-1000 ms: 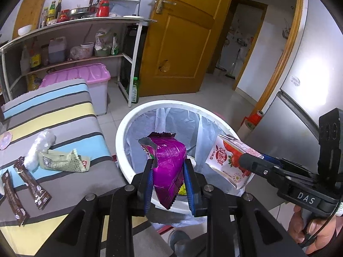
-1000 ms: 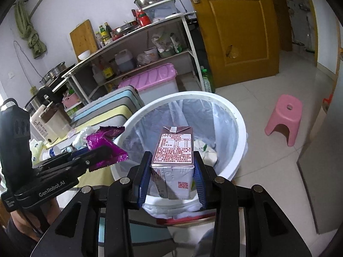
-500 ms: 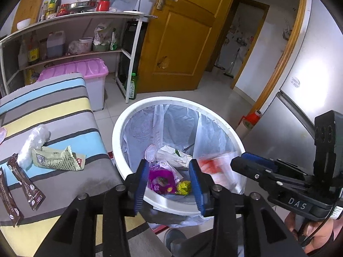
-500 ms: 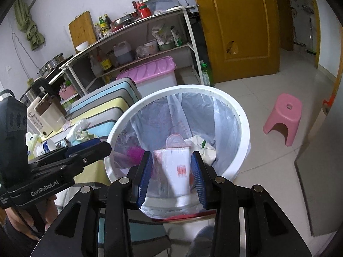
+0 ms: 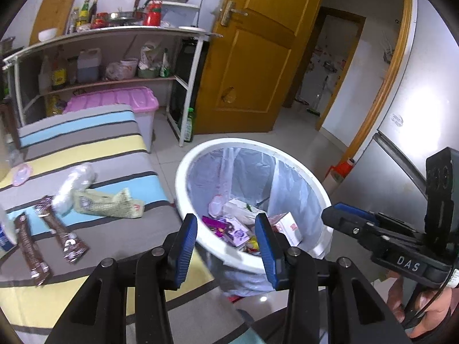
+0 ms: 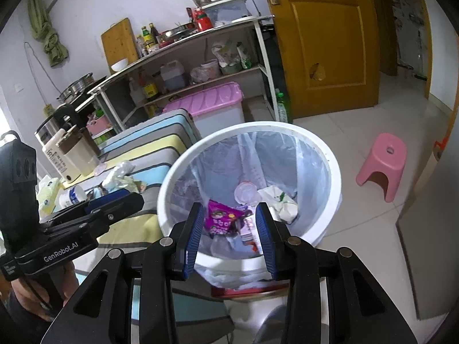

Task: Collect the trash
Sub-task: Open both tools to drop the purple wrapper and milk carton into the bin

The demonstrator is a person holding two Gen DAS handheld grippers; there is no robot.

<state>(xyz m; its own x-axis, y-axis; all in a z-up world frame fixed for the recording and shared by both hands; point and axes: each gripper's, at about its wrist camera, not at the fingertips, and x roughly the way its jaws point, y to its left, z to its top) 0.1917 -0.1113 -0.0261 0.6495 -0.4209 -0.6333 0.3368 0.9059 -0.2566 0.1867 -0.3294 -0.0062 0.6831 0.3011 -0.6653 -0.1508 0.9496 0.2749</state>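
Observation:
A white trash bin (image 5: 321,189) with a clear liner stands on the floor beside the striped table (image 5: 94,149). Inside lie a purple snack bag (image 6: 219,218) and a milk carton (image 5: 288,226), among other waste. My left gripper (image 5: 226,229) is open and empty above the bin's near rim. My right gripper (image 6: 229,226) is open and empty over the bin (image 6: 330,154). On the table lie two brown sachets (image 5: 61,232), a green wrapper (image 5: 109,203) and a crumpled clear plastic piece (image 5: 73,183).
A pink-lidded storage box (image 5: 114,103) and a metal shelf rack (image 5: 114,57) stand behind the table. A pink stool (image 6: 383,169) sits on the floor at the right. A yellow door (image 5: 252,57) and a grey fridge (image 5: 401,157) flank the bin.
Both grippers opened. The purple snack bag and the milk carton dropped into the bin. Both grippers have drawn back slightly from the bin.

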